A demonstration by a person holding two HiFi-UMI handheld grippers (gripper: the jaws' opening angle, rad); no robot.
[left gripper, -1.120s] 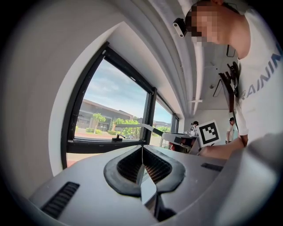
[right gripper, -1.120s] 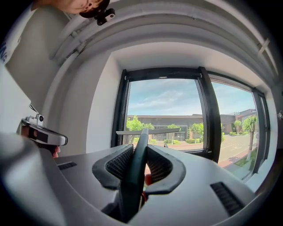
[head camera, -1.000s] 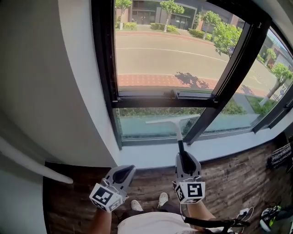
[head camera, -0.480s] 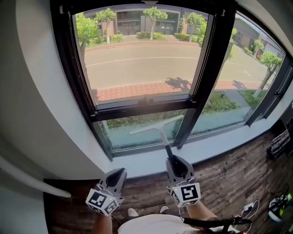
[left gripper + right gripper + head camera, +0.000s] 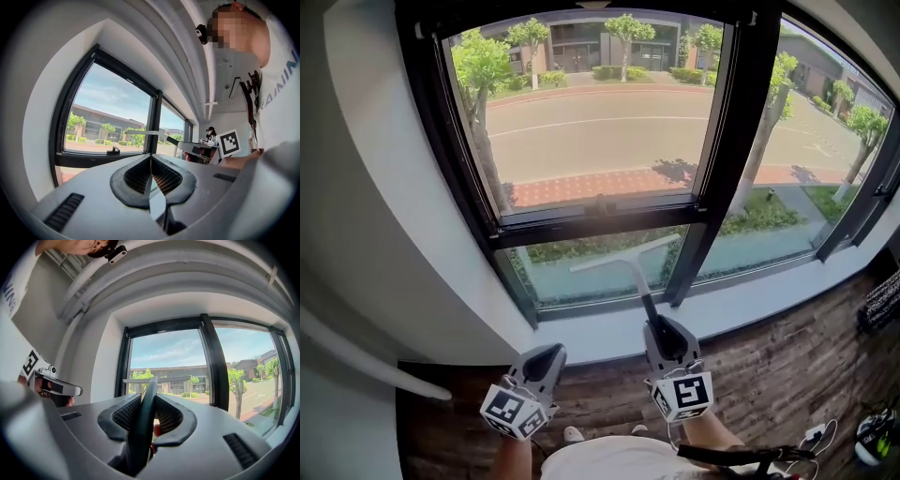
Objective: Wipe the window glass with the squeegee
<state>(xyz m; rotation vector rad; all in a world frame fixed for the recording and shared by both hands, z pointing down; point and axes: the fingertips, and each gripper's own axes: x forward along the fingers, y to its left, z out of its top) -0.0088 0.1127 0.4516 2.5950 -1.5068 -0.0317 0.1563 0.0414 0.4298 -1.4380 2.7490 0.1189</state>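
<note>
The squeegee [image 5: 630,263] has a black handle and a pale T-shaped blade, and its blade is held up in front of the lower window pane [image 5: 581,267]. My right gripper [image 5: 661,330] is shut on the handle, which runs up between its jaws in the right gripper view, where the squeegee [image 5: 148,394] ends in the blade in front of the glass. My left gripper [image 5: 549,356] hangs to the left, below the sill, shut with nothing in it. In the left gripper view the left gripper [image 5: 151,169] has its pads closed together, and the squeegee [image 5: 150,133] shows at mid-right.
A black window frame [image 5: 727,122] splits the glass into an upper pane [image 5: 600,122] and lower ones, with a latch [image 5: 600,202] on the crossbar. The white sill [image 5: 609,333] runs under it. White wall [image 5: 375,216] stands left. Dark wood floor [image 5: 787,366] lies below, cables at right.
The view has swung left and up, showing more of the upper pane. The squeegee blade has tilted, its right end higher. Both grippers stay low near the sill.
</note>
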